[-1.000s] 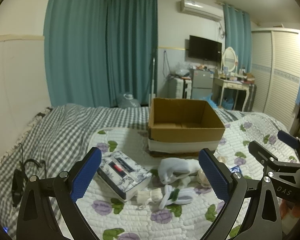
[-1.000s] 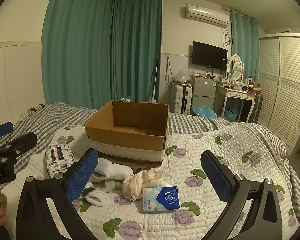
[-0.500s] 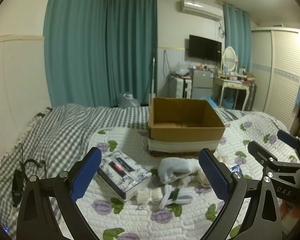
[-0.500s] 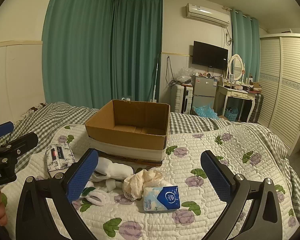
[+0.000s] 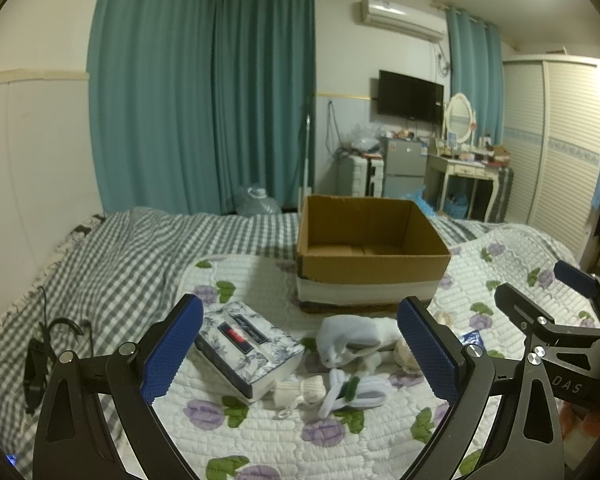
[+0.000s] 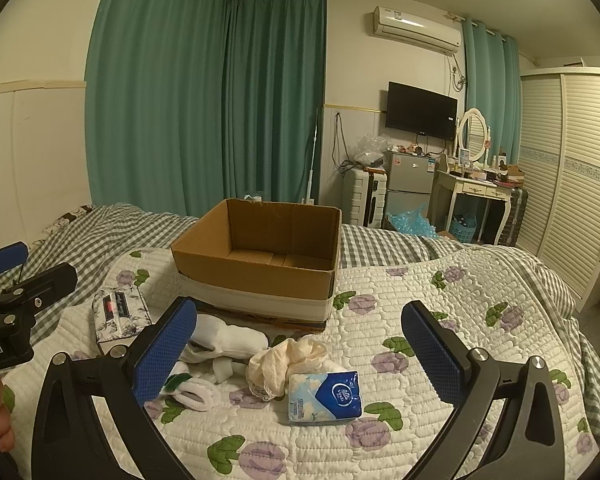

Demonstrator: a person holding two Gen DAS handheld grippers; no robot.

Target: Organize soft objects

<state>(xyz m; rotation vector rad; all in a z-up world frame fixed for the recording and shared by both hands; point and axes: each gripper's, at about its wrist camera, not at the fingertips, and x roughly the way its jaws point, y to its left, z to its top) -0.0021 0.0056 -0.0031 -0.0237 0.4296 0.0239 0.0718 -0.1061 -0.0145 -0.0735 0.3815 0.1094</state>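
Observation:
An open, empty cardboard box (image 5: 374, 258) (image 6: 260, 256) stands on the quilted floral bedspread. In front of it lie a floral tissue box (image 5: 246, 346) (image 6: 118, 310), white socks (image 5: 350, 338) (image 6: 230, 338), a rolled white and green sock pair (image 5: 350, 394) (image 6: 194, 392), a small ribbed white piece (image 5: 300, 390), a cream lace cloth (image 6: 286, 362) and a blue tissue pack (image 6: 324, 396). My left gripper (image 5: 300, 354) is open and empty, above the tissue box and socks. My right gripper (image 6: 300, 358) is open and empty, above the lace cloth and tissue pack.
The bedspread (image 6: 420, 340) lies over a grey checked sheet (image 5: 120, 264). A black cable and strap (image 5: 40, 352) lies at the left bed edge. Teal curtains, a fridge (image 6: 410, 184), a dressing table (image 6: 480, 192) and a white wardrobe stand beyond the bed.
Nothing has visibly changed apart from a very slight shift of the right wrist view. Both grippers stay open.

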